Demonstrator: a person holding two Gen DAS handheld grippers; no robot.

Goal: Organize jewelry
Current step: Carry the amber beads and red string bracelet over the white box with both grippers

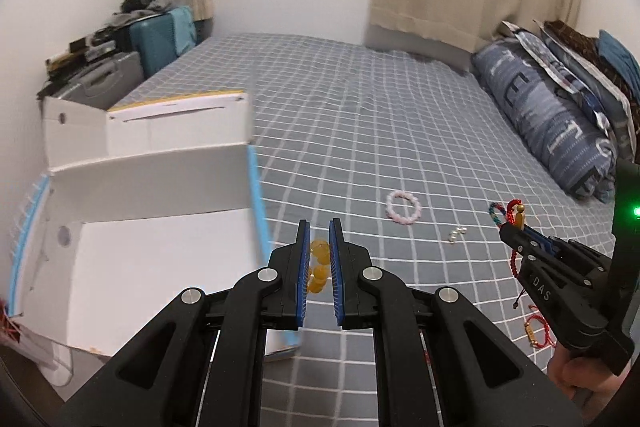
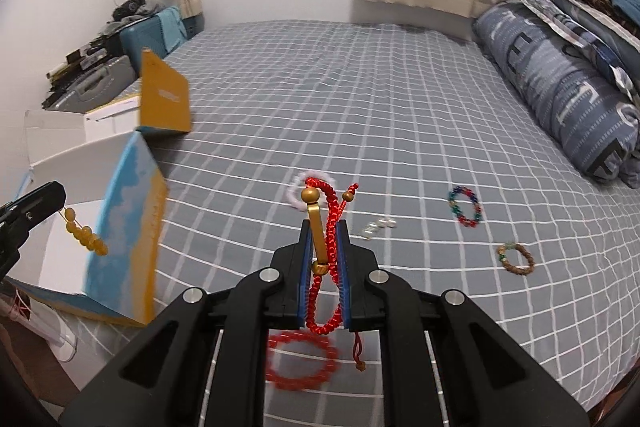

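Observation:
My left gripper (image 1: pixel 319 227) is shut on a yellow bead bracelet (image 1: pixel 319 265), held just right of the open white box (image 1: pixel 160 259) at the bed's left edge. In the right wrist view the same bracelet (image 2: pixel 86 237) hangs from the left gripper over the box (image 2: pixel 60 251). My right gripper (image 2: pixel 323 225) is shut on a red cord bracelet with a gold bar (image 2: pixel 320 239), above the bed. It also shows in the left wrist view (image 1: pixel 516 223).
On the grey checked bedsheet (image 2: pixel 400 127) lie a pink bead bracelet (image 1: pixel 403 207), small pearls (image 1: pixel 457 235), a multicolour bracelet (image 2: pixel 464 206), a brown bracelet (image 2: pixel 516 259), a red bead bracelet (image 2: pixel 302 361) and a red cord bracelet (image 1: pixel 538 333). Pillows (image 2: pixel 560 87) lie at right.

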